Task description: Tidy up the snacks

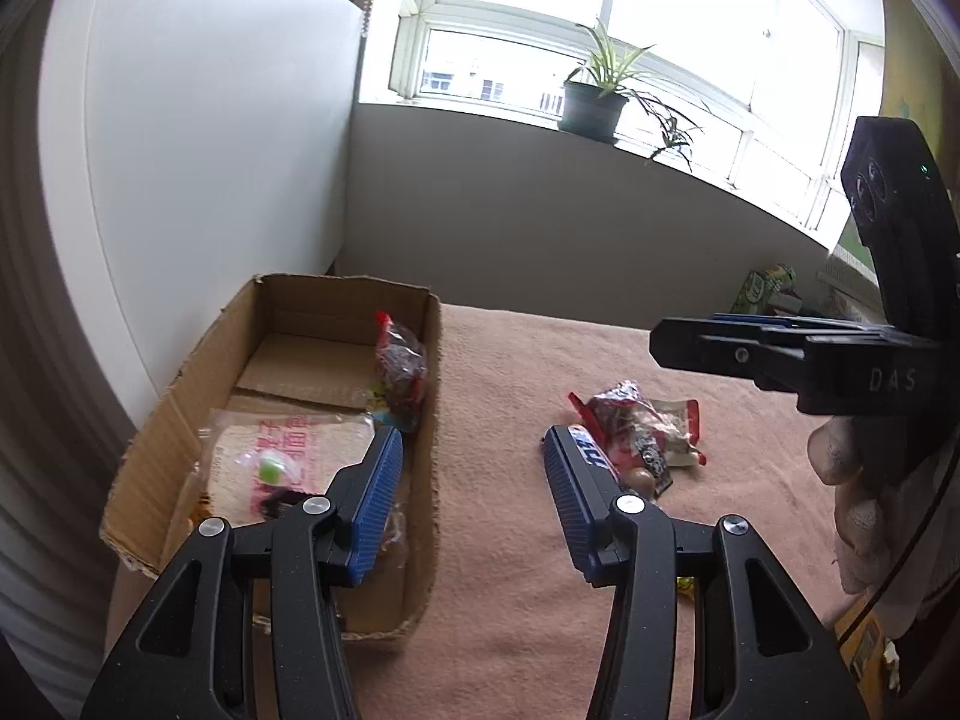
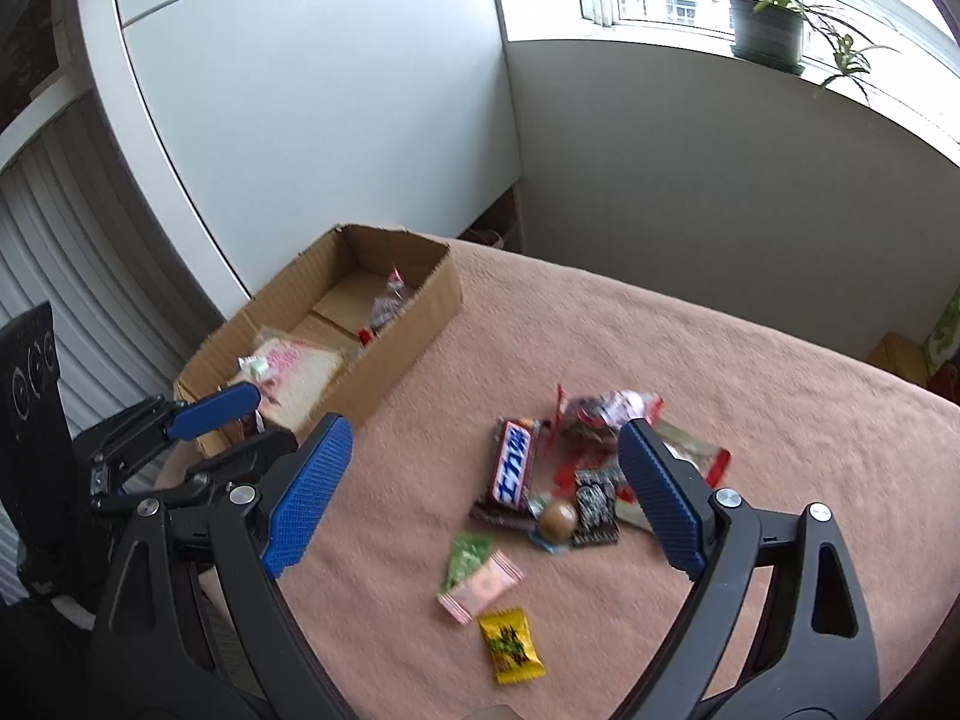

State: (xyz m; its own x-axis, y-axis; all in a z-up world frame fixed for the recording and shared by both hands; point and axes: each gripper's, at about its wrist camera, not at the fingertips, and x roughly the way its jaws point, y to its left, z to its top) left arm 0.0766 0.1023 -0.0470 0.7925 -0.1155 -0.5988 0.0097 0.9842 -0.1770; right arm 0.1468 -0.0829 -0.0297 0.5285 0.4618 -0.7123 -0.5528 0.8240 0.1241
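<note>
An open cardboard box (image 1: 433,420) (image 2: 408,354) stands at the left on a pink cloth (image 1: 510,600) (image 2: 750,372). In it lie a bread packet (image 1: 288,456) (image 2: 297,369) and a dark red packet (image 1: 399,369) (image 2: 384,306). My left gripper (image 1: 474,480) (image 2: 240,429) is open and empty, straddling the box's right wall. A pile of loose snacks (image 1: 636,426) lies on the cloth: a chocolate bar (image 2: 513,468), red packets (image 2: 594,420), a brown ball (image 2: 558,519), and green (image 2: 468,558), pink (image 2: 486,588) and yellow (image 2: 510,645) sachets. My right gripper (image 2: 486,480) (image 1: 684,333) hangs wide open above the pile, holding nothing.
A white cabinet panel (image 1: 210,120) (image 2: 330,90) rises behind the box. A potted plant (image 1: 591,108) (image 2: 765,30) sits on the windowsill. A green carton (image 1: 762,288) lies beyond the cloth's far right edge. A hand (image 1: 852,492) holds the right gripper.
</note>
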